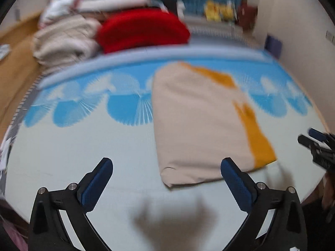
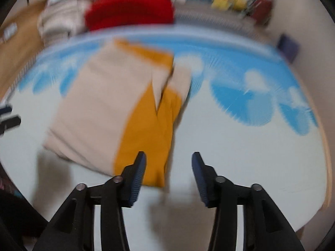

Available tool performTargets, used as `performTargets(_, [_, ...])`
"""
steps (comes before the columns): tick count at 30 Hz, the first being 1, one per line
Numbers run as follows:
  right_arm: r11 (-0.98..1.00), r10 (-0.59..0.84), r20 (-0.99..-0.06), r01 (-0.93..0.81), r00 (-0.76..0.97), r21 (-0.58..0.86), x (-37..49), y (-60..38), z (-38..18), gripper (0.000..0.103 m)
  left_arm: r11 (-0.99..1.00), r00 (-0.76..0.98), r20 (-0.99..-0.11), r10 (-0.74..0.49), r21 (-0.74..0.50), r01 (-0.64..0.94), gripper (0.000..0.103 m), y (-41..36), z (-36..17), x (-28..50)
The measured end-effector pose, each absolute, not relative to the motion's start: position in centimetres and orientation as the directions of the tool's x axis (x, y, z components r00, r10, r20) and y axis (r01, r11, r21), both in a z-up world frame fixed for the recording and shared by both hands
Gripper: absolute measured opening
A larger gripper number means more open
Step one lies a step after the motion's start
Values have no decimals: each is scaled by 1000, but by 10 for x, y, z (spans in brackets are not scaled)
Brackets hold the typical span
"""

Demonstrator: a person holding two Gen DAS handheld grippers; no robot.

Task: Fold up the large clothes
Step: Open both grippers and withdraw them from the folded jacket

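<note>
A folded beige and orange garment (image 1: 201,123) lies flat on the bed sheet (image 1: 94,150); it also shows in the right wrist view (image 2: 108,113). My left gripper (image 1: 167,163) is open and empty, above the sheet just in front of the garment's near edge. My right gripper (image 2: 169,156) is open and empty, at the garment's near right corner; it also shows at the right edge of the left wrist view (image 1: 314,138). Both views are blurred by motion.
A pile of folded clothes sits at the far left of the bed: a red one (image 1: 142,29) and a cream one (image 1: 65,39). A wooden floor (image 1: 14,62) lies to the left, a wall (image 1: 303,31) to the right. Yellow items (image 1: 217,10) stand at the back.
</note>
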State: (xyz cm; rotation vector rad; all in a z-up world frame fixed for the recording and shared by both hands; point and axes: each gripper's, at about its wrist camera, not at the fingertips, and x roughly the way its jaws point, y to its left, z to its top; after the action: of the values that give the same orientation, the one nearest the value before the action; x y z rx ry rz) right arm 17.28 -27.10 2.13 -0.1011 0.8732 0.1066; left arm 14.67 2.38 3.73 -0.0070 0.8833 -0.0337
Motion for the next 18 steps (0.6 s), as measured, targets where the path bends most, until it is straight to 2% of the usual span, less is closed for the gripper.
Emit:
performTargets(2, [994, 30, -695, -93, 718, -54, 136, -263, 41, 89, 1000, 664, -747, -27, -30, 6, 102, 16, 43, 115])
performTargets(4, [997, -2, -636, -49, 771, -63, 99, -256, 50, 95, 999, 677, -735, -30, -53, -13, 102, 4, 42, 89])
performTargets(6, [999, -18, -617, -8, 787, -38, 70, -254, 49, 96, 997, 686, -727, -26, -65, -30, 102, 5, 35, 72])
performTargets(9, [1000, 18, -643, -13, 766, 12, 49, -243, 51, 96, 993, 666, -745, -44, -106, -54, 102, 4, 19, 52])
performTargets(12, [997, 5, -631, -56, 776, -60, 39, -230, 48, 96, 993, 636, -771, -22, -91, -76, 102, 1, 7, 41])
performTargets(18, [994, 21, -638, -85, 770, -70, 45, -214, 40, 96, 992, 657, -754, -6, -87, -91, 102, 5, 5, 42])
